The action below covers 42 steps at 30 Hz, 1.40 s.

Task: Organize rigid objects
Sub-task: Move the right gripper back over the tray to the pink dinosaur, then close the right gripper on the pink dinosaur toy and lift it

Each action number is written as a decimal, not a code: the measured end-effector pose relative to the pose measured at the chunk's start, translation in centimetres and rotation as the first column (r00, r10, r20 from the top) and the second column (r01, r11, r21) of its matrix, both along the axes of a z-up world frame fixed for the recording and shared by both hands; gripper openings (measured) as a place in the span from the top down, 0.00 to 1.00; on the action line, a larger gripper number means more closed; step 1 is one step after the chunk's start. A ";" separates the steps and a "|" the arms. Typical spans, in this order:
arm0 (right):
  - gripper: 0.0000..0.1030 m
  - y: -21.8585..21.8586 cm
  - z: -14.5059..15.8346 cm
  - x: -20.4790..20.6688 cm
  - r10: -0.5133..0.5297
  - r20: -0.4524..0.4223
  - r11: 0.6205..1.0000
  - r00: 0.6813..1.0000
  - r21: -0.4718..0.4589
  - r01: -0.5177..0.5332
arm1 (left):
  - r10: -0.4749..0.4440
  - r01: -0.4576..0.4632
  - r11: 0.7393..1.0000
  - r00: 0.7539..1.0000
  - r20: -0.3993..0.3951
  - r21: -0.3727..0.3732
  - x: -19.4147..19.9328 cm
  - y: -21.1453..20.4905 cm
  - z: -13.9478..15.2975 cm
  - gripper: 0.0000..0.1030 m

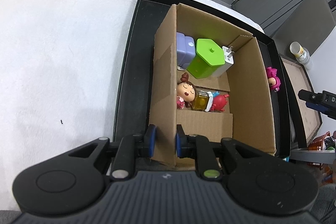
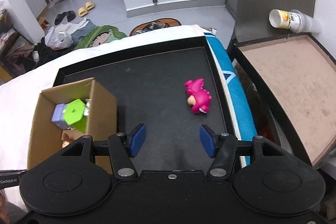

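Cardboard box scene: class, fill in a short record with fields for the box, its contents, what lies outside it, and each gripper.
box: cardboard box, open, standing in black tray
contents: green container, purple item, white plug, doll figure
outside: pink dinosaur toy on the tray
left gripper: clamped on box wall
right gripper: open, empty

White fleecy bed cover carries a shallow black tray, set near its right edge. On the tray floor: an open cardboard box at left, and a pink dinosaur figurine lying on its side at right, well apart from the box.
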State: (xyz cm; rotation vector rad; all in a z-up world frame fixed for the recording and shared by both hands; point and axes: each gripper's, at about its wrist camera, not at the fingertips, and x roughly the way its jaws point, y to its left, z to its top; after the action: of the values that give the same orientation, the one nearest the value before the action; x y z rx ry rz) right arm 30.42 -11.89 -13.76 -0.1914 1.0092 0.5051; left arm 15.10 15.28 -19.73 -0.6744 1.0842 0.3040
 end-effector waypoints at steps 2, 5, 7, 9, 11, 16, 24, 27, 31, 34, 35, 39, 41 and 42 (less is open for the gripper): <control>0.45 0.0 -0.5 0.4 -0.005 -0.006 1.000 1.000 -0.005 0.005 | 0.000 0.000 1.000 1.000 0.000 0.001 0.0 0.0 0.0 0.84; 0.45 -0.1 -1.0 1.4 -0.014 -0.011 1.000 1.000 -0.006 0.014 | -0.001 0.001 1.000 1.000 0.000 0.002 0.0 0.0 0.0 0.84; 0.45 -0.2 -1.4 2.3 -0.024 -0.019 1.000 1.000 -0.003 0.024 | -0.002 0.002 1.000 1.000 0.000 0.005 0.1 0.0 0.0 0.84; 0.45 -0.2 -1.8 3.2 -0.035 -0.031 0.999 0.999 0.003 0.035 | -0.004 0.004 1.000 1.000 -0.001 0.006 0.1 0.0 0.0 0.84; 0.45 -0.3 -2.2 4.2 -0.048 -0.056 0.998 0.997 0.031 0.049 | -0.004 0.004 1.000 1.000 -0.003 0.005 0.1 0.0 0.0 0.84; 0.45 0.4 -3.0 5.8 -0.041 -0.060 0.998 0.997 0.044 0.044 | -0.006 0.006 1.000 1.000 -0.006 0.014 0.1 0.0 0.0 0.84; 0.46 2.2 -4.4 6.8 -0.009 -0.035 1.000 0.999 -0.006 0.008 | -0.011 0.012 1.000 1.000 -0.014 0.023 0.2 -0.2 0.1 0.84; 0.46 2.8 -4.7 6.9 0.009 -0.003 0.999 1.000 -0.040 -0.009 | -0.015 0.015 1.000 1.000 -0.019 0.024 0.3 -0.4 0.1 0.84; 0.46 3.7 -5.4 7.1 0.029 0.042 0.995 0.999 -0.099 -0.025 | -0.003 0.004 1.000 1.000 -0.020 0.020 0.4 -0.3 0.3 0.84; 0.46 4.4 -5.9 7.1 0.051 0.062 0.990 0.997 -0.136 -0.042 | -0.004 0.005 1.000 1.000 -0.023 0.022 0.4 -0.3 0.2 0.84; 0.47 4.7 -6.1 7.0 0.060 0.071 0.987 0.996 -0.150 -0.049 | -0.004 0.004 1.000 1.000 -0.024 0.019 0.4 -0.2 0.2 0.84; 0.47 5.6 -6.9 6.9 0.085 0.100 0.975 0.991 -0.212 -0.062 | -0.005 0.005 1.000 1.000 -0.025 0.019 0.6 -0.1 0.2 0.84; 0.46 5.9 -7.3 6.7 0.100 0.114 0.968 0.989 -0.241 -0.070 | -0.005 0.006 1.000 1.000 -0.027 0.020 0.6 -0.2 0.2 0.84; 0.47 6.0 -7.4 6.7 0.103 0.115 0.966 0.988 -0.247 -0.072 | -0.007 0.007 1.000 1.000 -0.029 0.020 0.6 -0.2 0.2 0.84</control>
State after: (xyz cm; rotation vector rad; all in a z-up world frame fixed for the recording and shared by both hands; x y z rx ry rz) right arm 37.13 -5.86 -21.18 -0.4825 0.9393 0.4428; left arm 15.74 15.08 -19.51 -0.6498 1.1092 0.3193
